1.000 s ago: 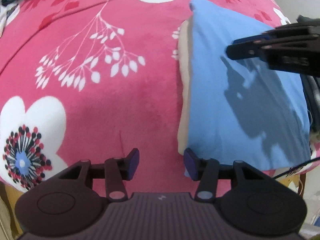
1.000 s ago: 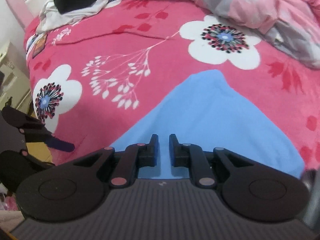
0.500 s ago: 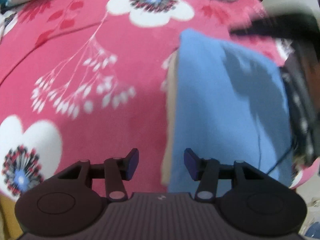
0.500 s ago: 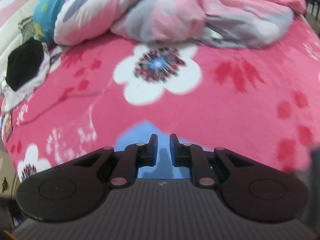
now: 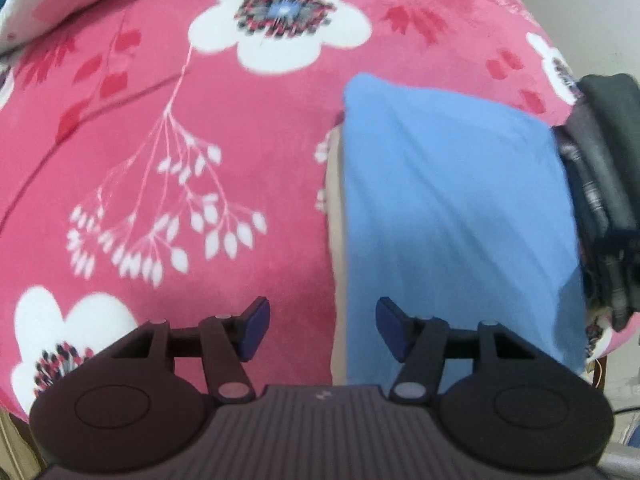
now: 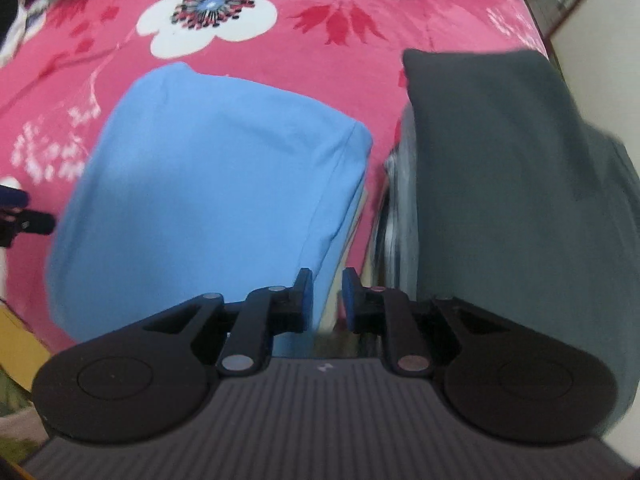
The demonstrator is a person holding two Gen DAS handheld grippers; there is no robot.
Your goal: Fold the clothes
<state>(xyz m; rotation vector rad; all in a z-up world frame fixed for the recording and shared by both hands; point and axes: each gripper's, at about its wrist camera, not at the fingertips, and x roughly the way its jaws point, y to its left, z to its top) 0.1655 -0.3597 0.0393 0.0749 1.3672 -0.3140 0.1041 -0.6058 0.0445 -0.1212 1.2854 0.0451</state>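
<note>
The left gripper (image 5: 319, 330) is spread wide and empty, its right finger over the near edge of the folded blue garment (image 5: 452, 216). The right gripper (image 6: 326, 298) shows a narrow gap with nothing in it, the blue garment ahead-left, a folded dark grey garment (image 6: 504, 184) ahead-right, both on the pink flowered blanket (image 5: 200, 152).

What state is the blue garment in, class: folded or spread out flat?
Folded. The blue garment lies as a compact rectangle on the pink floral blanket, with stacked layers showing along its right edge, beside a dark grey pile.
</note>
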